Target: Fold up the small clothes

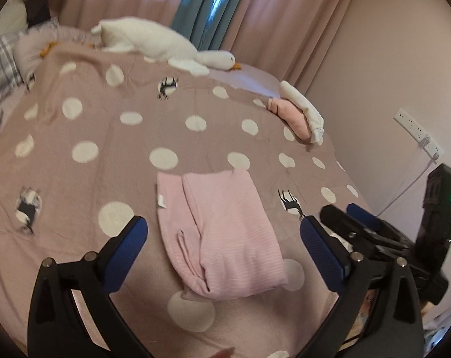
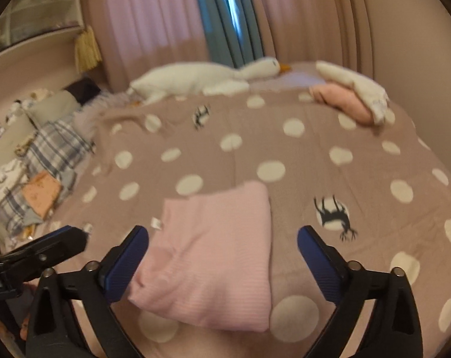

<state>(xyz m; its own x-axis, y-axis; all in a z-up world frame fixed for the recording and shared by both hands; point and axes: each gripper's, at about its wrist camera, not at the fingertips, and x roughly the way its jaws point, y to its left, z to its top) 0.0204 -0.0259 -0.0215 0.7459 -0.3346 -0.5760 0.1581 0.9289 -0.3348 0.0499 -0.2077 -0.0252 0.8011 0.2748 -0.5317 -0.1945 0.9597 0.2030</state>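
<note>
On the bed, a small pink garment lies folded into a neat block on the dotted blanket, close to the near edge. Both grippers hang above it with nothing in them. The left gripper has its blue pads spread wide, one on each side of the pink block, and they do not touch it. The right gripper is spread wide too, and it also holds nothing. I think the fold on this piece is done and the hands are letting go. The next move is likely to put this block with the folded pile near the far right corner of the bed, or to pick a new piece to fold. To lift the block, the pads must go down to its sides and pinch all the layers at once, or it will flop open. A little white tag pokes out on its left side. The middle of the blanket is bare, so there is lots of room to work. A white goose toy lies far back by the curtains. A messy heap of plaid cloth sits on the left side. On the right the bed ends near a wall, so big swings that way are not safe.
</note>
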